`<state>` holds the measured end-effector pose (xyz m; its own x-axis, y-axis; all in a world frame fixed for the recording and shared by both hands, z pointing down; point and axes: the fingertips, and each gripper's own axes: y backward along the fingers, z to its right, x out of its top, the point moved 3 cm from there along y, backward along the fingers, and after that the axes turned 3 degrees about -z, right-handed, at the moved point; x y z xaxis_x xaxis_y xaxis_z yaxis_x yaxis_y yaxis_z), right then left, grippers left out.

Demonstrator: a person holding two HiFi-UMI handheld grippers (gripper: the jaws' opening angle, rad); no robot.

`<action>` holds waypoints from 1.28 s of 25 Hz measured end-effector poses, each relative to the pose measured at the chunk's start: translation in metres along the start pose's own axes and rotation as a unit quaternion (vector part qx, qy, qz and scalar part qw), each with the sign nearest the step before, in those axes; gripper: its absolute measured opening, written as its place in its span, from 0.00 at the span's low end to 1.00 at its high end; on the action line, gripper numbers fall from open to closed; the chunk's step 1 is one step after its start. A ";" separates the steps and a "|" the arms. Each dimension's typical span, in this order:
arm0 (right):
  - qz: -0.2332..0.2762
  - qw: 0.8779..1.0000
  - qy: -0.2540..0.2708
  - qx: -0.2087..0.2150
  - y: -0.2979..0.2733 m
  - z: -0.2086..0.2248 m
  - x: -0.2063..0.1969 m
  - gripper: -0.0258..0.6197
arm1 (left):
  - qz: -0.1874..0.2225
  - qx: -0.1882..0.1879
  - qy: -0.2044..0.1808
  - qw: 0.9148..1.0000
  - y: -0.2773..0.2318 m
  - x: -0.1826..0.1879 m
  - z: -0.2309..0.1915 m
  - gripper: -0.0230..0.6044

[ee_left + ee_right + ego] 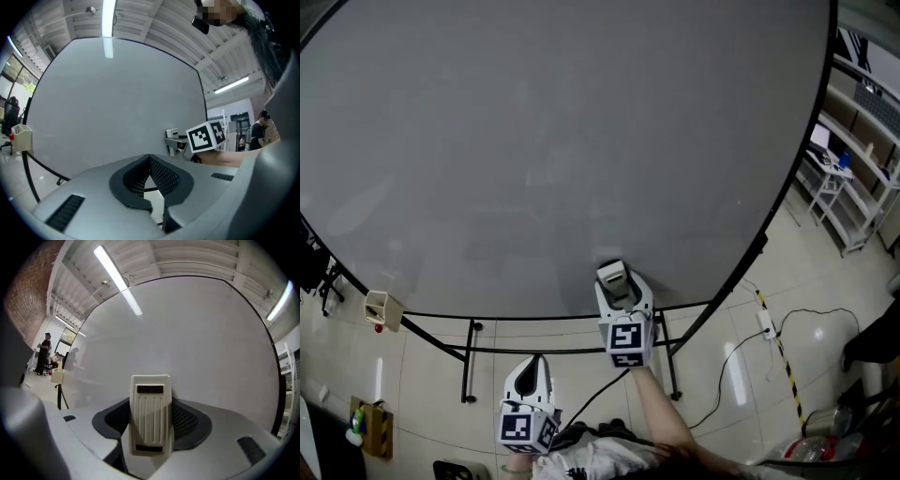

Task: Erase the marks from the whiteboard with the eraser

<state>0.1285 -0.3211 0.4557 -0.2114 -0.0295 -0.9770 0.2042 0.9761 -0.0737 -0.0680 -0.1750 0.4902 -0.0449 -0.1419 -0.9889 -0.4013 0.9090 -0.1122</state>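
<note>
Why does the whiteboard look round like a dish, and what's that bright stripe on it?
Head view: the wide-angle lens bows the whiteboard edges into curves. Left gripper view: the stripe is glare, a ceiling tube light mirrored on the board, and the picture's corners darken. Right gripper view: a similar glare streak slants across the board, while the eraser close to the lens looks fairly sharp.

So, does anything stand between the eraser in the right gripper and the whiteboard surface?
Nothing visible does. The right gripper holds the eraser near the lower edge of the whiteboard, with only bare board ahead of it. The left gripper hangs lower and to the side, out of the path.
</note>
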 end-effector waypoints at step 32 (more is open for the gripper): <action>-0.040 0.995 0.091 0.008 0.003 0.009 -0.032 0.46 | -0.004 0.009 0.004 1.000 0.004 0.000 -0.007 0.04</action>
<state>0.1443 -0.3193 0.4855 -0.3973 -0.0661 -0.9153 0.1944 0.9687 -0.1543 -0.0763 -0.1746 0.4905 -0.0495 -0.1527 -0.9870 -0.3852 0.9147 -0.1222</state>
